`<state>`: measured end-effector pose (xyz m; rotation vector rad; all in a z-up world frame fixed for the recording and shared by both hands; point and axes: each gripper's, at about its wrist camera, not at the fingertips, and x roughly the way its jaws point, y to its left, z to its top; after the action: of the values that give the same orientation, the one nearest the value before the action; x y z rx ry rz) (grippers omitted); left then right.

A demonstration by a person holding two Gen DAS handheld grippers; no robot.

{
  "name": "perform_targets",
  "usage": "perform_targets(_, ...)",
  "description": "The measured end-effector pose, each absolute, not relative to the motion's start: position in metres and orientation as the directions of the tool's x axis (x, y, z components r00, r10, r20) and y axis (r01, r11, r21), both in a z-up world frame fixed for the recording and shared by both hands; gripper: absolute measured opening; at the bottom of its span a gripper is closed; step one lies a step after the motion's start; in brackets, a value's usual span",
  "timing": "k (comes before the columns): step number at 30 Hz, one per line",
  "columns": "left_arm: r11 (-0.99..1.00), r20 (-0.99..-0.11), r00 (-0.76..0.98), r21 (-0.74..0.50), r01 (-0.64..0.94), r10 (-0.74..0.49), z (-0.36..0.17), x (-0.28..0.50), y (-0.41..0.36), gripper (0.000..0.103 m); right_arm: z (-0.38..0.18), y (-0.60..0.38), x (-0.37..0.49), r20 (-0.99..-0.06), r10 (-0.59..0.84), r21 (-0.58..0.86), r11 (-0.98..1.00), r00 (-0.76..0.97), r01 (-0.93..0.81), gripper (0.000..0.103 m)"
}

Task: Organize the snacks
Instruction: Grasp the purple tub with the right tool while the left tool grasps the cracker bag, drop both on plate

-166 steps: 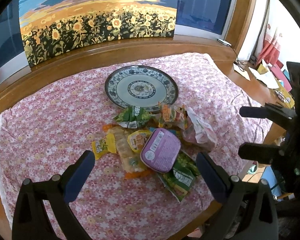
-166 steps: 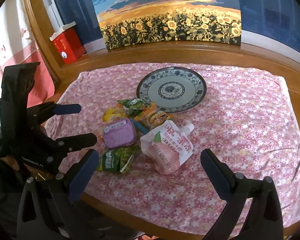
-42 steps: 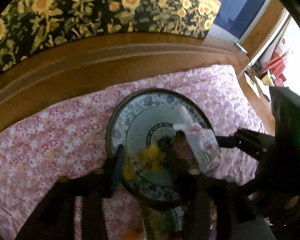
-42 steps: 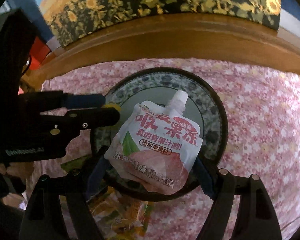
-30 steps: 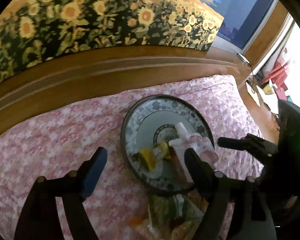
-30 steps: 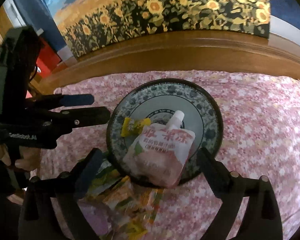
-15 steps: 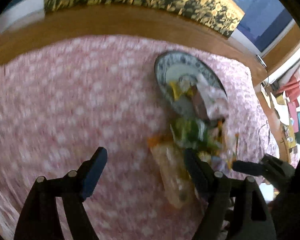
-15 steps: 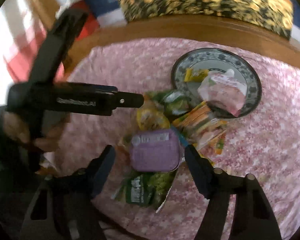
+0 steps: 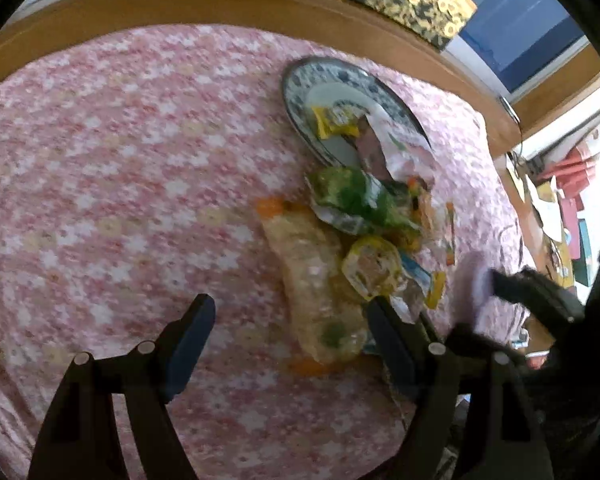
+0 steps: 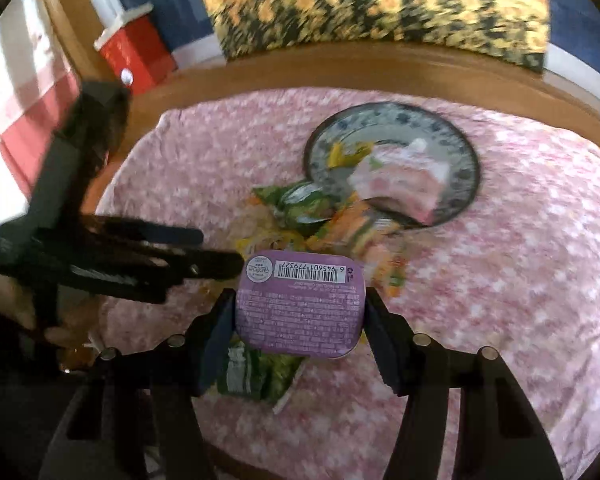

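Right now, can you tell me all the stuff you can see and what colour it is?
Plate: one, blue and white, on the cloth.
Pink pouch: one, on the plate.
Yellow packet: one, on the plate.
Purple tub: one, between the right gripper's fingers.
Green packets: at least two, in the snack pile and under the tub.
Tablecloth: one, pink flowered.
Red box: one, behind the table.
Left gripper: open.
Right gripper: shut on the tub.

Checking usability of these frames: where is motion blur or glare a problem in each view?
Left wrist view: the pile of snack packets and the floral cloth are smeared; window corner blown out at right. Right wrist view: the purple rectangular tub between the right gripper fingers is sharp, barcode readable; the blue-patterned plate and sunflower painting are blurred.
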<state>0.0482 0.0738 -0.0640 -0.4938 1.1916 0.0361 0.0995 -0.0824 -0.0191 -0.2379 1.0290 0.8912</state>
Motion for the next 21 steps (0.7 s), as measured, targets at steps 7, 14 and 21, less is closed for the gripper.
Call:
perform_targets(7,0.938,-0.919,0.346,-0.271,-0.214,-0.187,-0.067,0.058,0.057,0.040,-0.015,-0.101,0.104,-0.820,0.518,0.228,0.688,0.245,-0.689,0.063)
perform_targets(14,0.929,-0.908,0.382,-0.279,-0.241,-0.173,-0.042,0.046,0.072,0.038,-0.003,-0.098,0.108,-0.808,0.534,0.232,0.678,0.250,-0.697,0.063)
perform_targets(21,0.932,-0.875,0.464,-0.276,-0.234,-0.142,-0.005,0.053,0.098,0.038,0.008,-0.091,0.133,-0.797,0.543,0.233,0.680,0.264,-0.696,0.063)
